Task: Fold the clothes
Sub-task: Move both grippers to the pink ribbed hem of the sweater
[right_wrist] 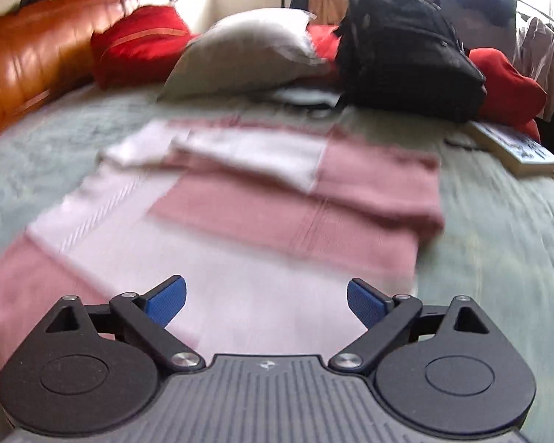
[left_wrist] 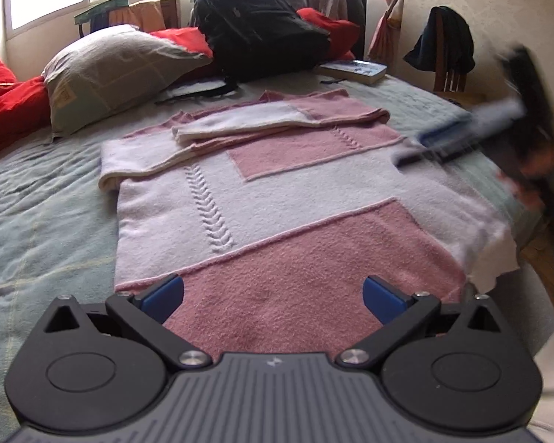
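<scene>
Sweater [left_wrist: 277,199] lies lengthwise ahead of both grippers, sleeves folded across its far end. Left gripper [left_wrist: 273,297] hovers spread and empty over the near hem, closest to it. Right gripper [right_wrist: 266,299], also spread and empty, sits above the sweater's right side.

Both wrist views low over bed [left_wrist: 37,199] (shared sweater [left_wrist: 277,192]).

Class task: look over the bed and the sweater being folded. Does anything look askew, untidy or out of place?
The pink and white sweater lies skewed on the bed, its near right corner hanging over the edge. A black backpack and a book crowd the bed's far side.
</scene>
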Demonstrator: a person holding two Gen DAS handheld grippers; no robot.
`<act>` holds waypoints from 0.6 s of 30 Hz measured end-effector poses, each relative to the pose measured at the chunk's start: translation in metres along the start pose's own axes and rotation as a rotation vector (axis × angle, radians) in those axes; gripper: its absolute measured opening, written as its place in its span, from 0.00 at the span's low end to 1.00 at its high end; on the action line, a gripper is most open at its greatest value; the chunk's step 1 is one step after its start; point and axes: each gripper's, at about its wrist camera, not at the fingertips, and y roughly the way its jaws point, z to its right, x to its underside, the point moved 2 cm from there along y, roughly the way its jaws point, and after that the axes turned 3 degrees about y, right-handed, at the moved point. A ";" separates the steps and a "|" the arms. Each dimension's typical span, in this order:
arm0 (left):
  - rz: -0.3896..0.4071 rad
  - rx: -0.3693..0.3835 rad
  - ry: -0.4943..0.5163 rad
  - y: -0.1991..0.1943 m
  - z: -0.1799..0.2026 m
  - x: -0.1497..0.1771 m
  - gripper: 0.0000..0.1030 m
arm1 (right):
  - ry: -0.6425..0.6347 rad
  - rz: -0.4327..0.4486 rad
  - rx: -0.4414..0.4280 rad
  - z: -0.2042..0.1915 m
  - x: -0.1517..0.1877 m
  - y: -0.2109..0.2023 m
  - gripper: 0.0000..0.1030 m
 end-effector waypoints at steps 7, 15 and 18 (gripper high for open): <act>-0.079 0.059 -0.150 0.025 -0.009 0.030 0.99 | 0.053 -0.012 -0.011 -0.030 0.063 -0.015 0.97; -0.084 0.046 -0.186 0.003 -0.021 0.021 0.99 | 0.106 0.025 0.017 -0.030 0.082 -0.020 1.00; -0.032 0.040 -0.207 -0.001 -0.038 -0.004 0.99 | 0.073 0.049 0.040 -0.035 0.080 -0.024 1.00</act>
